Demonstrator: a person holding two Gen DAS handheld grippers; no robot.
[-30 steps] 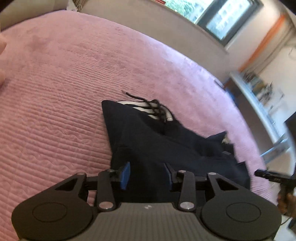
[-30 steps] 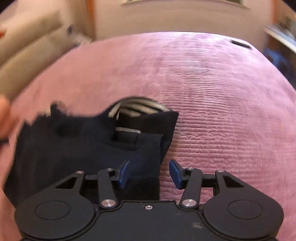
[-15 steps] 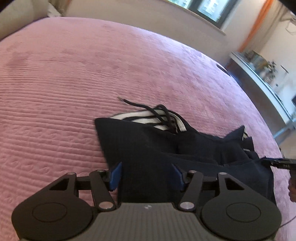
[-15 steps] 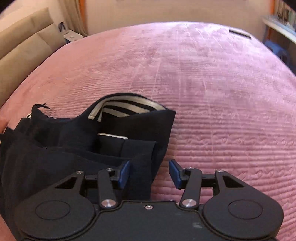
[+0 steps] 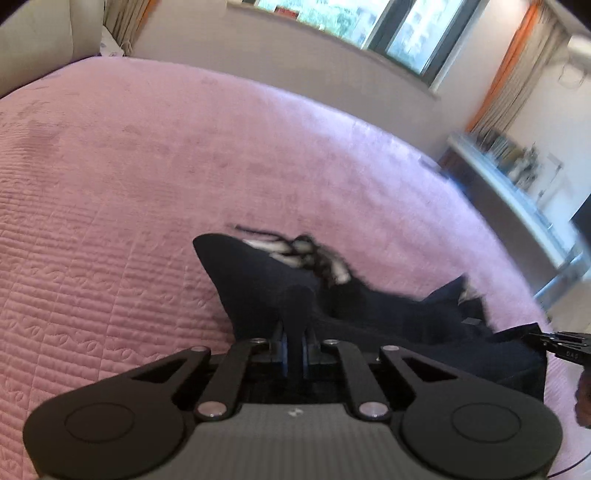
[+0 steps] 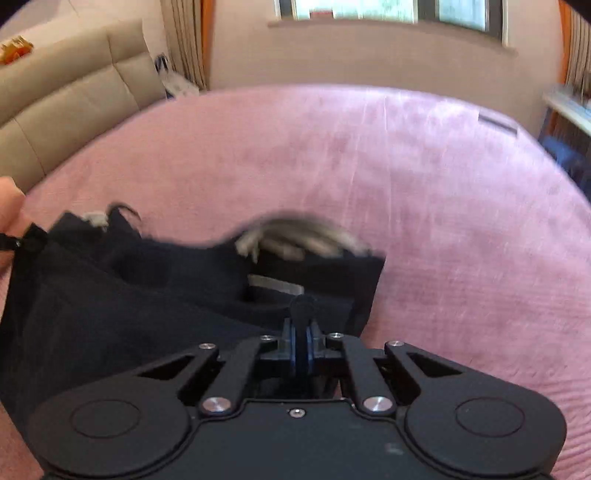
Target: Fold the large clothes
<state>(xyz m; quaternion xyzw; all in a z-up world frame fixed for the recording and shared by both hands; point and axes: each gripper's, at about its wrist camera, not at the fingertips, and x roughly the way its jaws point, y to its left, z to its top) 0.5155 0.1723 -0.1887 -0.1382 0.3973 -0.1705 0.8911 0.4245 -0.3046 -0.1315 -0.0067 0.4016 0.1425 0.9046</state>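
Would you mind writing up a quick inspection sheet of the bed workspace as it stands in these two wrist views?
Surface: pink quilted bedspread, bare around the garment.
Job's things: dark garment, bunched and partly folded, striped waistband facing the window; black drawstring trailing on the spread.
Clutter: a small dark flat object near the far edge, too blurred to identify.
Grippers: left gripper shut on a fabric fold; right gripper shut on another fold.
Cables: nothing seen.
Surroundings: window, beige headboard, orange curtain, shelf with blurred items.
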